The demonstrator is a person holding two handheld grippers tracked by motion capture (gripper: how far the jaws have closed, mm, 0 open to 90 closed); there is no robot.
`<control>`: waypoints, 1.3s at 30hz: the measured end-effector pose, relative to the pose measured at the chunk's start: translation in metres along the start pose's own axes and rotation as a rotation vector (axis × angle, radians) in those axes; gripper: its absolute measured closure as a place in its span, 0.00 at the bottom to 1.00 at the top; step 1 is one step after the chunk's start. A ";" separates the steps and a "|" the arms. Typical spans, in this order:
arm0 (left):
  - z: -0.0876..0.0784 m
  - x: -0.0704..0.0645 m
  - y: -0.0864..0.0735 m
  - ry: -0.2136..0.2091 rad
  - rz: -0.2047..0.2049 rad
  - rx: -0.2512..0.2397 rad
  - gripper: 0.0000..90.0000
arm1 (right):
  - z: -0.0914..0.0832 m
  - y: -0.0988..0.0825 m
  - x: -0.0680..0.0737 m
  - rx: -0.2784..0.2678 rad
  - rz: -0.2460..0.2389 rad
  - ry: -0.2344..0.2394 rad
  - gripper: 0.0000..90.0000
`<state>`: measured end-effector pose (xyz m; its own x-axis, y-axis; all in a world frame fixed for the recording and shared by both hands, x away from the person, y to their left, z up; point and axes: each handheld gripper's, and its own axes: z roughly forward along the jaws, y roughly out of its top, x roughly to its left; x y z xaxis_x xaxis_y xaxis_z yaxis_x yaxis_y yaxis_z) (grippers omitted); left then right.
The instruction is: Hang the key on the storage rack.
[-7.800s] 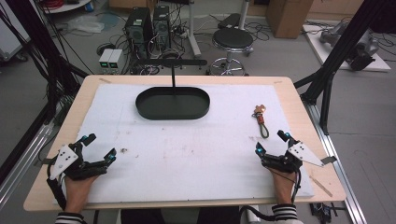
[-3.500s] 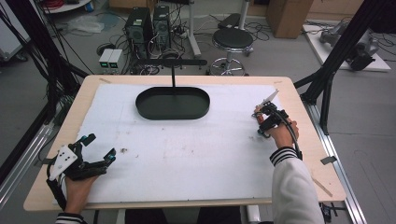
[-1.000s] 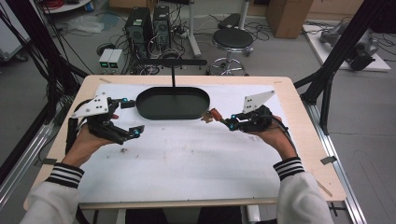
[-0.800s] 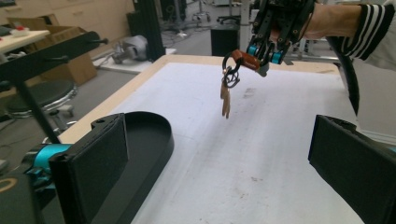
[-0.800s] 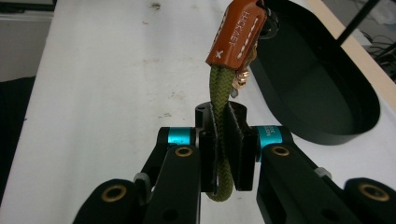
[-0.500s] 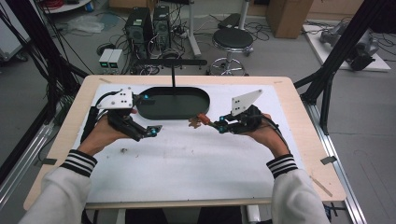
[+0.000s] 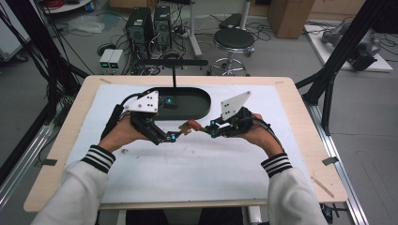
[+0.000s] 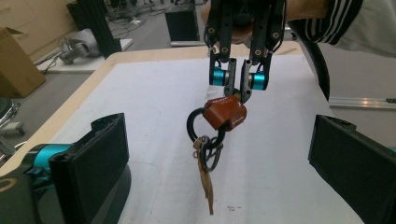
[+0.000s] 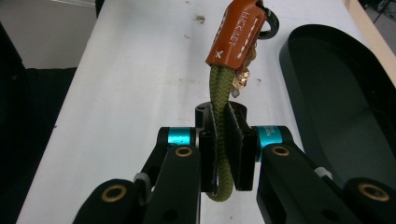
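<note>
A keychain (image 7: 191,125) with an olive rope loop (image 9: 220,116), a brown leather wrap (image 9: 238,32), a black ring and keys hangs over the white mat in front of the black oval tray. My right gripper (image 7: 212,131) is shut on the rope loop, with the leather wrap sticking out past its pads (image 9: 223,149). In the left gripper view the keychain (image 8: 224,114) dangles from the right gripper (image 8: 236,79), facing me. My left gripper (image 7: 172,137) is open, its jaws (image 8: 219,177) wide on either side of the hanging keys without touching them.
The black oval tray (image 7: 199,104) lies at the back middle of the mat, close behind both grippers, and shows beside the rope as the tray (image 9: 345,93). A thin black T-shaped stand (image 7: 173,63) rises behind it. White mat (image 7: 187,168) covers the table towards the person.
Both hands have drawn together in front of the tray. The left gripper moved right towards the keychain; the right gripper carried the keychain left to meet it.
</note>
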<state>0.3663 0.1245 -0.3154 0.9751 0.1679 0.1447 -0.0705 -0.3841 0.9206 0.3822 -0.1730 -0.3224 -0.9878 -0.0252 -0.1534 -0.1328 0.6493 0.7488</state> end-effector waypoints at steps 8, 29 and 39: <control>0.018 -0.005 -0.002 -0.047 -0.001 0.035 0.09 | 0.008 0.003 0.003 -0.006 -0.023 0.026 0.93; 0.029 -0.007 -0.004 -0.100 -0.037 0.136 0.40 | 0.016 0.007 0.008 0.007 -0.044 0.062 0.93; 0.029 -0.009 -0.004 -0.084 0.014 0.164 0.56 | 0.020 0.008 0.009 0.016 -0.048 0.073 0.93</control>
<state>0.3638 0.0985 -0.3313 0.9889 0.0877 0.1199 -0.0556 -0.5301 0.8461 0.3742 -0.1527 -0.3302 -0.9837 -0.1111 -0.1412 -0.1793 0.6578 0.7315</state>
